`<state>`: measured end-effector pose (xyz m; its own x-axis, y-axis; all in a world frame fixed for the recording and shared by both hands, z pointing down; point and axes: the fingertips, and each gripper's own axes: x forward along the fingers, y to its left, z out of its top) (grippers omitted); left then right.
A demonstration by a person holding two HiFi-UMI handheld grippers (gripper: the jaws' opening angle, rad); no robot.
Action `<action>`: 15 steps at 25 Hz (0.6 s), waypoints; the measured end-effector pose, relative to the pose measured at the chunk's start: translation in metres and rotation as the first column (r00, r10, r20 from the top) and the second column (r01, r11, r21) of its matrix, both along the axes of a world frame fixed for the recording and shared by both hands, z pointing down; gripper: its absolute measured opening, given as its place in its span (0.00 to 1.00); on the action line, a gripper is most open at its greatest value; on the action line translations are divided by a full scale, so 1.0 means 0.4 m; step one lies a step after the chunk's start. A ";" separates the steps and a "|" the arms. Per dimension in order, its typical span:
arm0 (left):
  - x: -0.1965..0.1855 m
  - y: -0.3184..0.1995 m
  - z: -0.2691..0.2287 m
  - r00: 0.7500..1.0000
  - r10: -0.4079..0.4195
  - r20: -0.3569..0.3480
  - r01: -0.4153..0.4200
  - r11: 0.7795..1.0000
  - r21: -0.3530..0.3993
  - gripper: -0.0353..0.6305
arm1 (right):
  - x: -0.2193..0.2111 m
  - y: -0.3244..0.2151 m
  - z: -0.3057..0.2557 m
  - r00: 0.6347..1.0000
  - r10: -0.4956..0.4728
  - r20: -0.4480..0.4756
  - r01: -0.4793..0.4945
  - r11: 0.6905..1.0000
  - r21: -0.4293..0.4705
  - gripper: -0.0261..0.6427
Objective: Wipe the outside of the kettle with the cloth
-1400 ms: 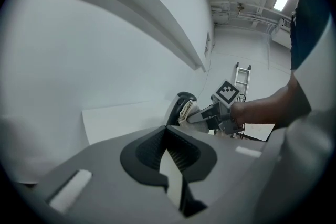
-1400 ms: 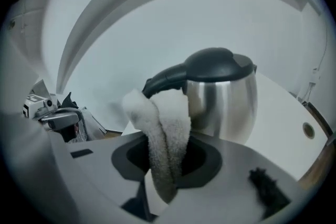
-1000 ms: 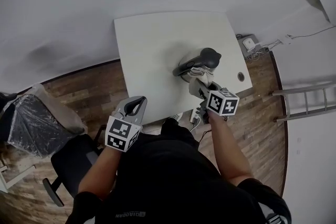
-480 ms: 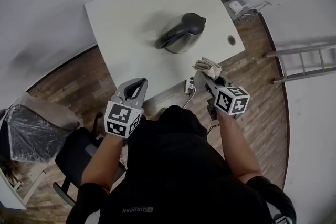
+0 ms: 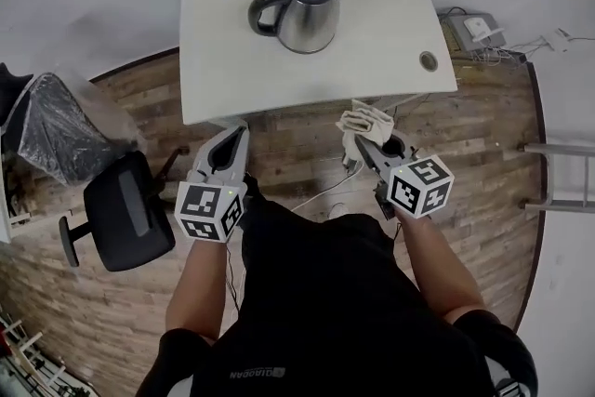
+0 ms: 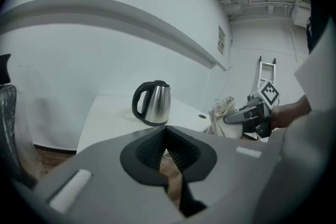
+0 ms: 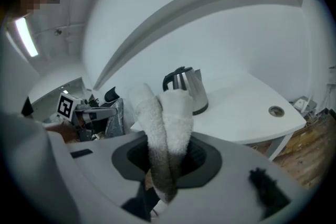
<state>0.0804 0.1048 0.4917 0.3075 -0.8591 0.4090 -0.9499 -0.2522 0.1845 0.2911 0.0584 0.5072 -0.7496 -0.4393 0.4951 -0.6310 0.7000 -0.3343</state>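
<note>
A steel kettle (image 5: pixel 297 9) with a black handle and lid stands upright on the white table (image 5: pixel 390 33). Both grippers hang over the wooden floor, short of the table's near edge and apart from the kettle. My right gripper (image 5: pixel 369 142) is shut on a bunched white cloth (image 5: pixel 364 119), which sticks up between its jaws (image 7: pixel 167 160) as a thick roll, the cloth (image 7: pixel 169 113) partly hiding the kettle (image 7: pixel 190 92). My left gripper (image 5: pixel 234 137) holds nothing, its jaws closed together (image 6: pixel 167 136). The left gripper view has the kettle (image 6: pixel 152 104) ahead and the cloth (image 6: pixel 220 118) at right.
A black office chair (image 5: pixel 125 214) and a plastic-wrapped bundle (image 5: pixel 56 130) stand at the left. The table has a round cable hole (image 5: pixel 428 61) near its right corner. A power strip (image 5: pixel 474 25) and a ladder (image 5: pixel 558 177) lie to the right, with cables under the table.
The cloth has come away from the kettle, and both grippers have drawn back from the table to over the floor. The view has swung round as the person stepped back.
</note>
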 end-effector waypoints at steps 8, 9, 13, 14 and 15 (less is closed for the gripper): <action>0.388 0.334 -0.152 0.995 -0.096 0.040 0.098 0.994 -0.054 0.06 | 0.330 0.269 -0.030 0.978 -0.175 0.118 0.186 0.978 -0.093 0.19; 0.410 0.345 -0.174 0.995 -0.085 0.051 0.088 0.995 -0.051 0.06 | 0.342 0.266 -0.068 0.976 -0.167 0.138 0.178 0.982 -0.065 0.19; 0.493 0.308 -0.235 0.999 -0.011 0.041 0.011 1.000 0.000 0.06 | 0.394 0.274 -0.174 0.969 -0.101 0.225 0.103 0.995 0.005 0.19; 0.513 0.300 -0.239 0.999 0.019 0.032 -0.019 1.000 0.006 0.06 | 0.408 0.293 -0.176 0.972 -0.079 0.223 0.081 0.997 0.001 0.19; 0.528 0.296 -0.239 0.999 0.044 0.018 -0.044 0.999 0.007 0.06 | 0.418 0.316 -0.173 0.976 -0.061 0.209 0.064 0.998 -0.005 0.19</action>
<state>0.2915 0.2232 0.3959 0.3378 -0.8478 0.4089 -0.9410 -0.2953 0.1652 0.4581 0.1848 0.4381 -0.8628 -0.3834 0.3295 -0.5015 0.7311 -0.4626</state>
